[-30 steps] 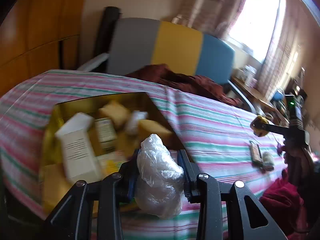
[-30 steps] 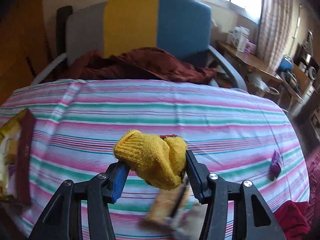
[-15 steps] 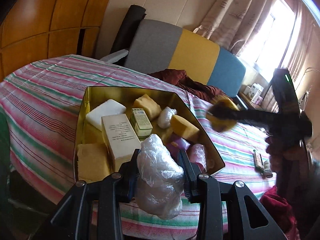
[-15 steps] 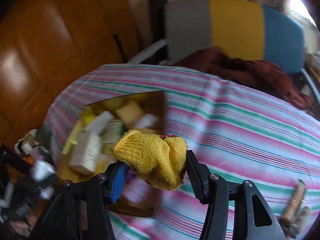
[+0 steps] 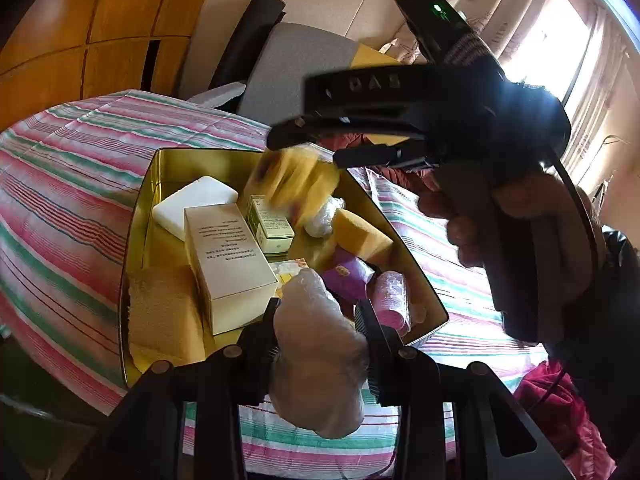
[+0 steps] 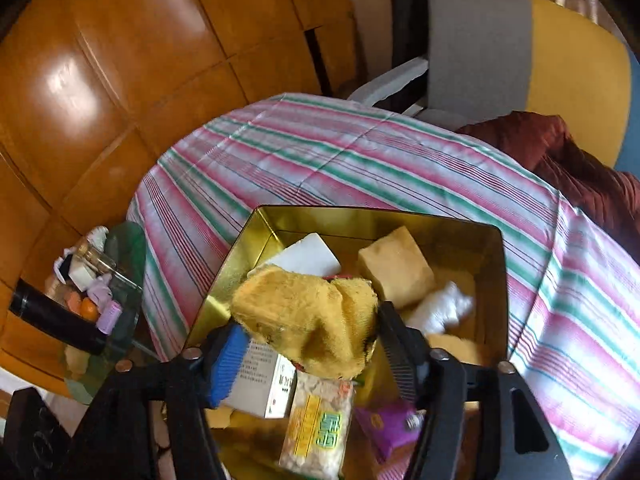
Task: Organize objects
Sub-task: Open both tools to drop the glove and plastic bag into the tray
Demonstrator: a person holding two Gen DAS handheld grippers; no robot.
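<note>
The right hand-held gripper (image 6: 308,344) has swung from mid-table to above the tin (image 6: 492,264); its jaws have just been opening, the yellow cloth (image 6: 308,320) loose between them. The left one (image 5: 318,344) pinches a plastic bag (image 5: 316,360) at the tin's near edge. The cloth may snag on a pad.

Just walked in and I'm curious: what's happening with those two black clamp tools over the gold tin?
A person is tidying small things into a gold tin on a striped tablecloth, using a handheld gripper in each hand. The right gripper is over the tin with a yellow knitted cloth between its jaws, which have just been opening, so the cloth looks about to drop in. The left gripper is clamped on a crumpled clear plastic bag at the tin's near edge.
</note>
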